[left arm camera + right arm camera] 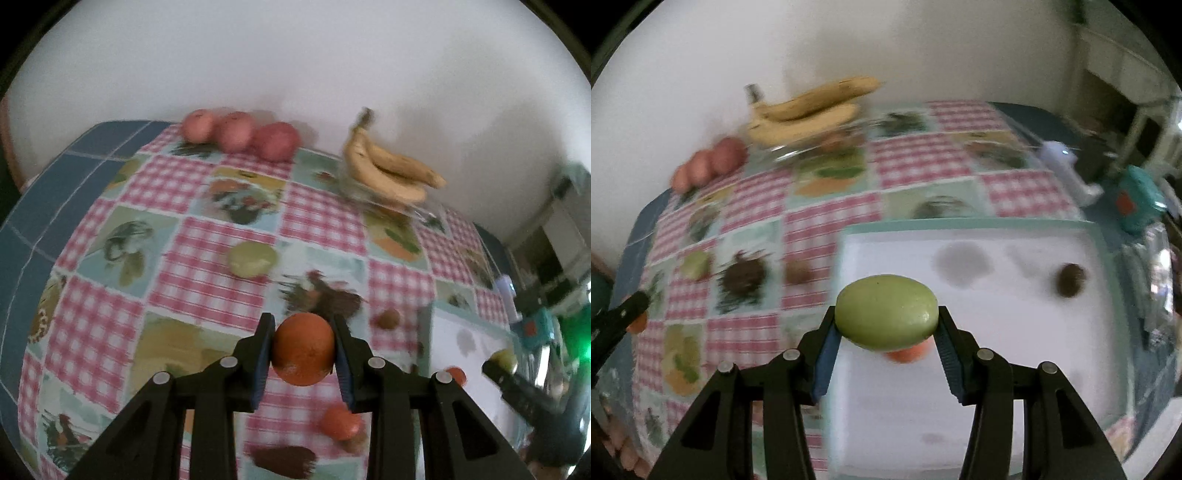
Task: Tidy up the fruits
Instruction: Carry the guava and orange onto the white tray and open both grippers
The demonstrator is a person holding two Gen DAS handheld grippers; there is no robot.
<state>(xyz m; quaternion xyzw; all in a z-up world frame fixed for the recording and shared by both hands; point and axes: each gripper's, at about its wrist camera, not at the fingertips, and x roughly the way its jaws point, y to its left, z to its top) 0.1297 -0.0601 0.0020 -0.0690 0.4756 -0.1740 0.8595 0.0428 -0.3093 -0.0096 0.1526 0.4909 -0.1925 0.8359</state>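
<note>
Writing shows nowhere; left hand-held gripper clamps an orange, right hand-held gripper a green fruit.

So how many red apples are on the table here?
3. The red apples sit in a row at the table's far edge, left of the bananas; others may be hidden.

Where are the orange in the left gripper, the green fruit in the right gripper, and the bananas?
orange (303,349), left wrist view, middle of its skin between the fingers
green fruit (886,312), right wrist view, centre of its top face
bananas (388,171), left wrist view, middle of the bunch
</note>
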